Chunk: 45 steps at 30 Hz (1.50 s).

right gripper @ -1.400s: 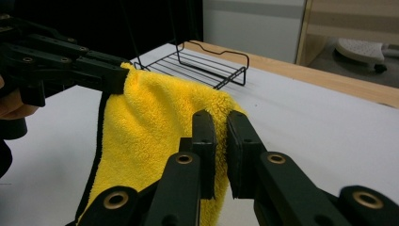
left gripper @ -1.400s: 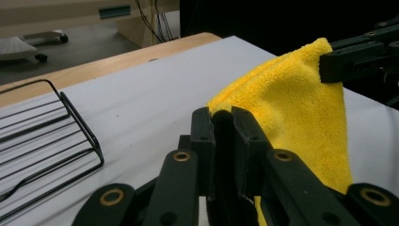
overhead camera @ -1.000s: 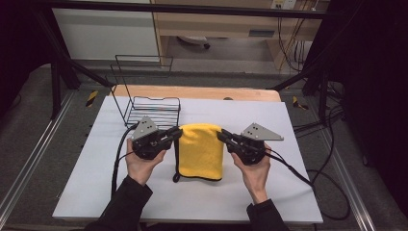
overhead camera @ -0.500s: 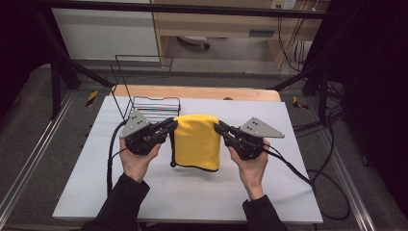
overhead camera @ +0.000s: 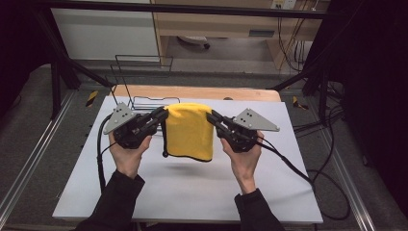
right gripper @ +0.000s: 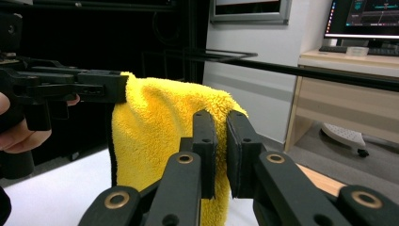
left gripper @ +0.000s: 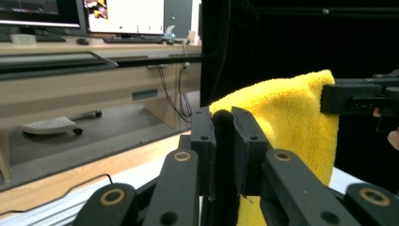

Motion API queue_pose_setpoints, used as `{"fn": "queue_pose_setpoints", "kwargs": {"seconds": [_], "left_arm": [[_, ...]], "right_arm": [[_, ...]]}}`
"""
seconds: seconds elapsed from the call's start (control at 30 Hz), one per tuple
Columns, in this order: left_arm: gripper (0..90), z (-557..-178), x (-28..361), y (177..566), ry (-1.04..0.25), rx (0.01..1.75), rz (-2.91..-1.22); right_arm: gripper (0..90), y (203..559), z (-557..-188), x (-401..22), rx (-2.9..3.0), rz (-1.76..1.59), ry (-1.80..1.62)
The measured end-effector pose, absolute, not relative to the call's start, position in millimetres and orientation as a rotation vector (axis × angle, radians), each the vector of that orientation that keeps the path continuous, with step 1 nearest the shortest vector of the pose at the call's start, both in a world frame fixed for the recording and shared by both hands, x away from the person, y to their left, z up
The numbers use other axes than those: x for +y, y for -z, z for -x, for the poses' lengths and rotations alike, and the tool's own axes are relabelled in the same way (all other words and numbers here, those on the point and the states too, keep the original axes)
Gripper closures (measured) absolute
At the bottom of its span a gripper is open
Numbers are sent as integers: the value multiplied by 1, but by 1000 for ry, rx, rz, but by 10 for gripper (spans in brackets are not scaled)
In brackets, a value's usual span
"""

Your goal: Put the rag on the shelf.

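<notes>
Above the white bench (overhead camera: 192, 192), each hand-held gripper, left (overhead camera: 161, 115) and right (overhead camera: 211, 117), clamps a top corner of the yellow towel (overhead camera: 189, 132); monitors in the gripper views carry unreadable writing.

Yellow fluffy towel (overhead camera: 189, 131) hanging folded, above table

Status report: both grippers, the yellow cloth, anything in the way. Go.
Left gripper and right gripper shut on yellow cloth, top corners. Cloth hangs folded, clear of white table. Wire rack behind; nothing blocking.
</notes>
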<state>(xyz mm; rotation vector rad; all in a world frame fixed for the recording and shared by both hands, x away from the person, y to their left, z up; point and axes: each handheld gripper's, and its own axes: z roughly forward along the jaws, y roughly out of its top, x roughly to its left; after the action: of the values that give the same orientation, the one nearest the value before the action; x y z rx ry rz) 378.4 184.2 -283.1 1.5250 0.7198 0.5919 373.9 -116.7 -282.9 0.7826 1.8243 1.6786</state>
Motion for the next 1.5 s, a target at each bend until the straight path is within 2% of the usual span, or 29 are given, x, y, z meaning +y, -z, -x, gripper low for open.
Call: {"fn": "queue_pose_setpoints", "kwargs": {"seconds": [1.5], "left_arm": [[805,-391,239,220,-741,735,-1370]], "right_arm": [[838,222,-409,-53,1721,-656,-1763]]}}
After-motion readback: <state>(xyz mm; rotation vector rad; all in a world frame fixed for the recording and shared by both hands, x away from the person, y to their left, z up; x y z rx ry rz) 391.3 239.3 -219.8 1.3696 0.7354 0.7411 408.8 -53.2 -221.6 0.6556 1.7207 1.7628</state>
